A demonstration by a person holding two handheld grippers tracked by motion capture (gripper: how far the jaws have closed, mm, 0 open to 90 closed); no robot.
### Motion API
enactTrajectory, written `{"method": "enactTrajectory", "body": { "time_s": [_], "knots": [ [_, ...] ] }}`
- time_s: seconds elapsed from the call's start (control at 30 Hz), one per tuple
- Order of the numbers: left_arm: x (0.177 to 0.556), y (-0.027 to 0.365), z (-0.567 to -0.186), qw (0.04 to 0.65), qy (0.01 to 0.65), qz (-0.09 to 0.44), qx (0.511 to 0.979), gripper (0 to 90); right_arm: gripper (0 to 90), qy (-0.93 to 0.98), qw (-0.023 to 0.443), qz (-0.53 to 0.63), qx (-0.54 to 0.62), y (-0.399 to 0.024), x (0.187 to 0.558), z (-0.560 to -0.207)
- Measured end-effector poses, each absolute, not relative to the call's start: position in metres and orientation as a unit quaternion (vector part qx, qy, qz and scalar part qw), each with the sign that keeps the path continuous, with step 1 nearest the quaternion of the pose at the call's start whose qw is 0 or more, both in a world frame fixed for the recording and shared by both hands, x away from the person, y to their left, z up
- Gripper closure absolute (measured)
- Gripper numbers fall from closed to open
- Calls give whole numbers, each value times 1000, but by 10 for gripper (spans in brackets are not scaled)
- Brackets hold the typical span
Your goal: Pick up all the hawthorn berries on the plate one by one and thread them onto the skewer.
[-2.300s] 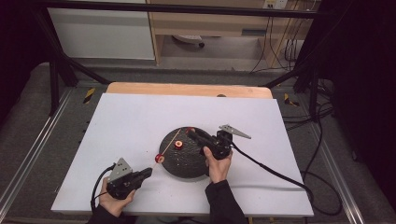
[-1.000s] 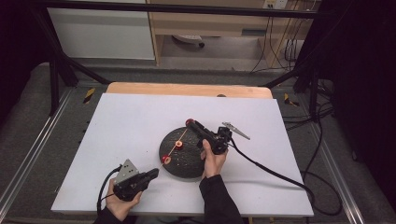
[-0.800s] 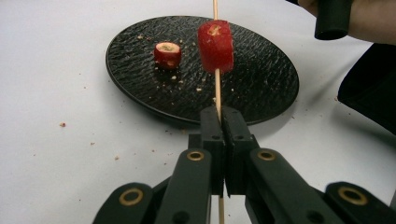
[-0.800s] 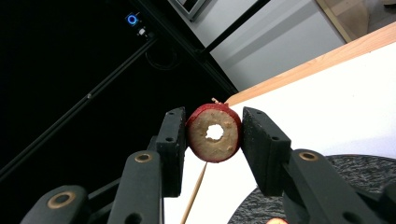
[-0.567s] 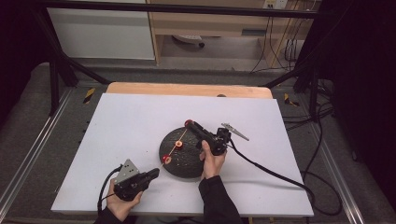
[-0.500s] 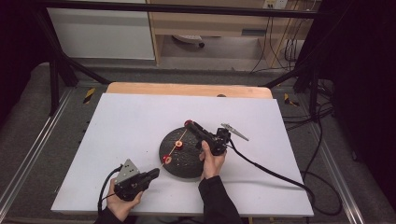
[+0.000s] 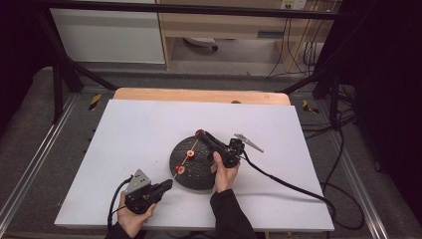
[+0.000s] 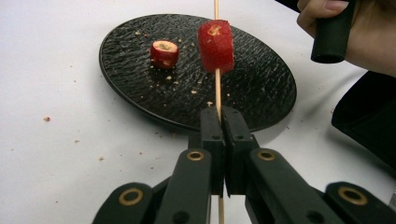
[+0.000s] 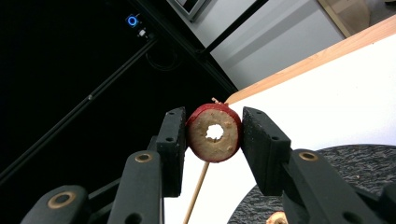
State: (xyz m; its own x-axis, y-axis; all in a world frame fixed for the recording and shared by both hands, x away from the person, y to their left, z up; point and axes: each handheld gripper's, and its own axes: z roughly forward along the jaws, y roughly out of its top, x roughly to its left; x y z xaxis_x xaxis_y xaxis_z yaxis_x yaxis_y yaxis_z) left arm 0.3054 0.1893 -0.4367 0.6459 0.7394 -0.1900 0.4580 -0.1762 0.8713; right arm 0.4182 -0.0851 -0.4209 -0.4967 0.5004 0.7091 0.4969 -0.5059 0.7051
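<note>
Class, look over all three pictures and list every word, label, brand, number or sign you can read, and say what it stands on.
No readable text anywhere.
Yellow-and-black hazard strips on the floor beside the table: stripes only, no words.
Blue ring light in the dark background: a glow, no characters.
Left gripper, right gripper, black plate, skewer, red fruit pieces: no markings.

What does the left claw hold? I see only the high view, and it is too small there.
Observer: The left claw is shut on a thin wooden skewer.
Operator: Are both red pieces near the plate on that skewer?
Observer: No. One red piece is threaded on it; the other piece lies on the black plate.
Operator: And the right claw?
Observer: The right claw grips a red ring slice with a hole through its middle.
</note>
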Motion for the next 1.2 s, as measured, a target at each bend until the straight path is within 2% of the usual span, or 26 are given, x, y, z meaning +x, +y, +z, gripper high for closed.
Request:
{"method": "enactTrajectory", "body": {
  "time_s": [0.77,1.2],
  "knots": [
    [306,183,-432,501,403,152,751,885,618,493,-40,703,511,-82,412,-425],
    [323,167,-421,501,406,155,749,885,618,513,-59,690,508,-79,405,-430]
  ]
}}
